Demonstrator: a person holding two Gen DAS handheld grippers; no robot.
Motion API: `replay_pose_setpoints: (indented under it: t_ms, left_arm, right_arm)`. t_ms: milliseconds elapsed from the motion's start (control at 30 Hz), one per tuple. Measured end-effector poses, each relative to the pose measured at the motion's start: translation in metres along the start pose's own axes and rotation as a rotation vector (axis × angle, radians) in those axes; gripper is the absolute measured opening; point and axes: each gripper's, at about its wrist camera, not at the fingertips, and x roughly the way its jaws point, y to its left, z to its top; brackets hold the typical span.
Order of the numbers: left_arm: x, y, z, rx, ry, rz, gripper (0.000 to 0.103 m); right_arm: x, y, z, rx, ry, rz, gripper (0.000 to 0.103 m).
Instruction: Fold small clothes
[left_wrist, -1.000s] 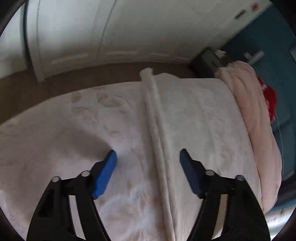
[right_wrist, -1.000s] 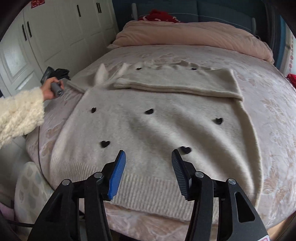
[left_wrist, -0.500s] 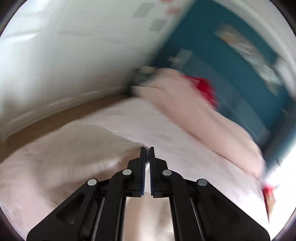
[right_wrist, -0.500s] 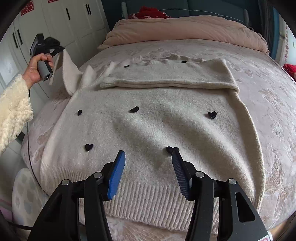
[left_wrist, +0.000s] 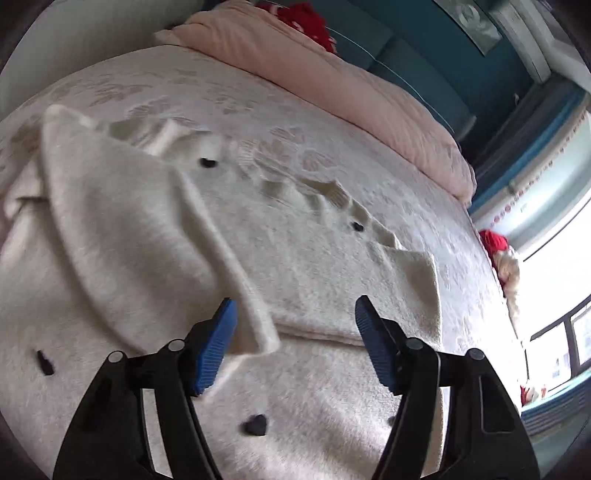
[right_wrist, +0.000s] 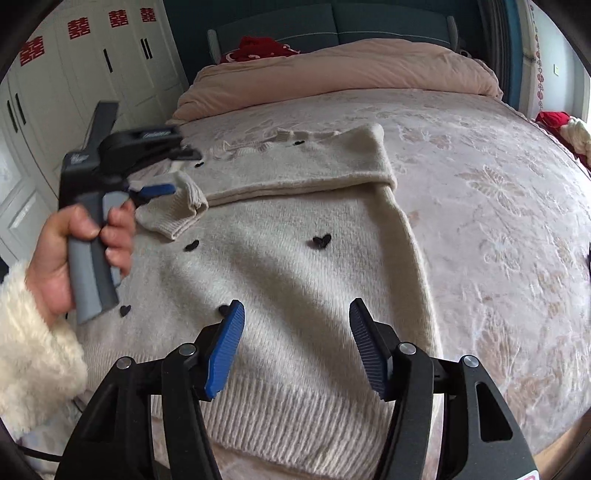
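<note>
My left gripper (left_wrist: 293, 345) fingers are opening, the sleeve (left_wrist: 155, 251) loose between them; my right gripper (right_wrist: 295, 349) fingers are opening, empty, above the sweater (right_wrist: 295, 266) on the bed (right_wrist: 498, 221).

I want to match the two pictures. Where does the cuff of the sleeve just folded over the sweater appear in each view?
Left wrist view: the sleeve cuff lies low and left of centre, beside the left hand-held gripper's left pad, its jaws opening.
Right wrist view: the cuff is at mid-left, just under the left hand-held gripper.
Shared landmark: the pink duvet at the head of the bed.
</note>
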Motion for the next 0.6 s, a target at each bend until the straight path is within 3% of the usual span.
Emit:
replay_pose_setpoints:
  t_ms: [67,133,333,400,500,533,567,600]
  left_arm:
    - [-0.021,0.039,0.006,-0.076,-0.03,0.017,0.069]
    - [-0.034,0.075,0.015,-0.116,-0.036,0.088,0.069]
    - [-0.074,0.146,0.03,-0.134,-0.079,0.238,0.069]
    - [-0.083,0.161,0.03,-0.126,-0.09,0.266,0.069]
    - [-0.09,0.182,0.03,-0.122,-0.087,0.299,0.069]
    - [-0.091,0.186,0.029,-0.122,-0.085,0.301,0.069]
    - [-0.092,0.189,0.027,-0.123,-0.083,0.298,0.069]
    - [-0.093,0.194,0.027,-0.127,-0.081,0.293,0.07]
  right_arm:
    - [0.014,0.013,0.02,-0.064,-0.019,0.018,0.064]
    - [0.034,0.039,0.04,-0.179,-0.034,0.032,0.065]
    - [0.106,0.157,0.055,-0.722,-0.1,0.038,0.065]
    - [0.132,0.188,0.05,-0.868,-0.071,0.047,0.065]
    - [0.174,0.214,0.05,-0.968,0.012,0.045,0.059]
    - [0.184,0.218,0.053,-0.967,0.038,0.048,0.048]
    - [0.191,0.218,0.06,-0.936,0.068,0.075,0.021]
    - [0.195,0.218,0.071,-0.885,0.097,0.087,0.008]
